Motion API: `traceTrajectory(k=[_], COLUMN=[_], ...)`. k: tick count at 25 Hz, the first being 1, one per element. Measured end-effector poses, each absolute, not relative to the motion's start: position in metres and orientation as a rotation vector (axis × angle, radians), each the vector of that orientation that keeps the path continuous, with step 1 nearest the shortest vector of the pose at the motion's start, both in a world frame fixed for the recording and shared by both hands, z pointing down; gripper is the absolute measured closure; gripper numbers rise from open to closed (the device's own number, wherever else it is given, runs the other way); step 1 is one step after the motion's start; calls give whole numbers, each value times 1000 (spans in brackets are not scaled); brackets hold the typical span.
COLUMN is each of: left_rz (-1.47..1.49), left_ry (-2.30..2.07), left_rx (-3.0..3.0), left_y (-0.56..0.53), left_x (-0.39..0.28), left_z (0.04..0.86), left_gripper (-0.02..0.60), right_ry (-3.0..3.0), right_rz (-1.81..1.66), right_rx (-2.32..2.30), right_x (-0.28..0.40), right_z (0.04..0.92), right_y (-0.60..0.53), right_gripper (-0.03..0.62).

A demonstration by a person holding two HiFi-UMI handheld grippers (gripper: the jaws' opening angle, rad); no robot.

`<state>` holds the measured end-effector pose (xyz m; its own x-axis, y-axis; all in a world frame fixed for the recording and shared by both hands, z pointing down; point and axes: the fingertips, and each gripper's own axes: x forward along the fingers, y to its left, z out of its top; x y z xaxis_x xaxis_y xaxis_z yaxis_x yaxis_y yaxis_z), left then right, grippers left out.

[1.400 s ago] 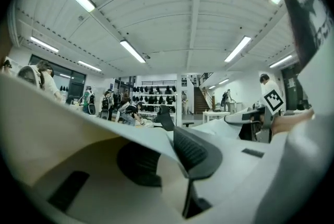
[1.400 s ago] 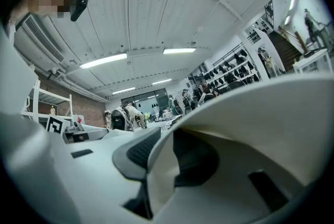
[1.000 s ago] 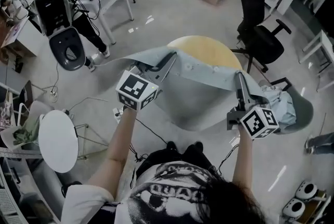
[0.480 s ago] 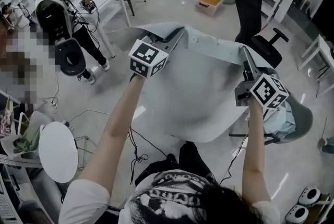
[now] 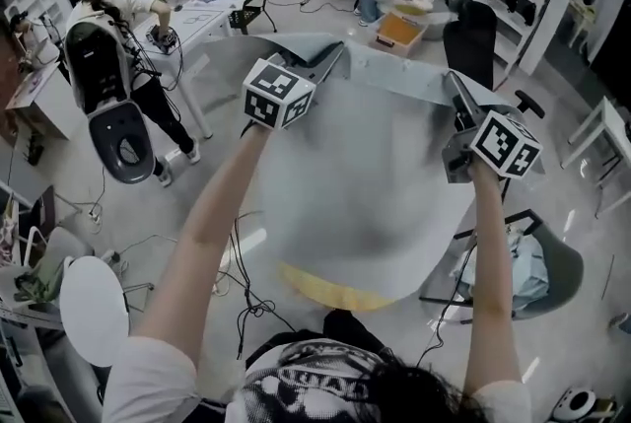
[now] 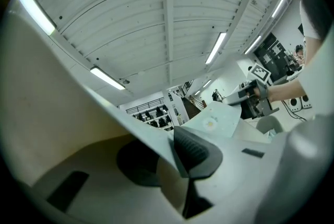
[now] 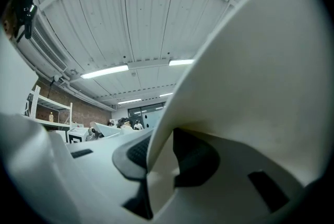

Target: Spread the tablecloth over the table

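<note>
The pale grey-blue tablecloth (image 5: 365, 175) hangs spread in the air in front of me, held up by its far edge. My left gripper (image 5: 333, 54) is shut on the cloth's far left part and my right gripper (image 5: 454, 81) on its far right part. In the left gripper view the jaws (image 6: 180, 157) pinch the cloth's edge (image 6: 62, 103); in the right gripper view the jaws (image 7: 156, 157) pinch a fold of it (image 7: 250, 77). Under the cloth's near hem a strip of the round yellow table top (image 5: 330, 288) shows; the remainder is hidden.
A black office chair (image 5: 475, 22) stands beyond the cloth at the right. A grey chair with blue fabric (image 5: 537, 263) is at my right, a small white round table (image 5: 94, 308) at my left. People, white desks and an orange box (image 5: 399, 27) are further back.
Both grippers have risen and moved away from me with the cloth. The cloth, earlier draped low over the table, now billows high and covers most of the yellow top.
</note>
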<state>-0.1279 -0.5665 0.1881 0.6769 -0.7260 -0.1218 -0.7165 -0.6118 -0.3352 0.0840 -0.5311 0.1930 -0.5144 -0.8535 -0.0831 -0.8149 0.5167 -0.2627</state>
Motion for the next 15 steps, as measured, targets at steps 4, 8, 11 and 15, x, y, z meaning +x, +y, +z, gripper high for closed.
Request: traceTrajectory(k=[4, 8, 11, 15], left_rz=[-37, -38, -37, -29], left_ry=[1171, 1199, 1222, 1268], left_rx=[-2493, -2450, -2450, -2441], left_y=[-611, -656, -694, -739], left_x=[-118, -116, -121, -123], left_z=[166, 144, 121, 98], left_gripper=[506, 508, 508, 506], right_ry=[2593, 2616, 2625, 2630], right_rz=[-195, -109, -27, 77], right_rx=[-1412, -1384, -1375, -1370], right_x=[96, 99, 96, 97], right_z=[166, 140, 118, 94], right_y=[-580, -629, -668, -715], right_gripper=[519, 520, 520, 520])
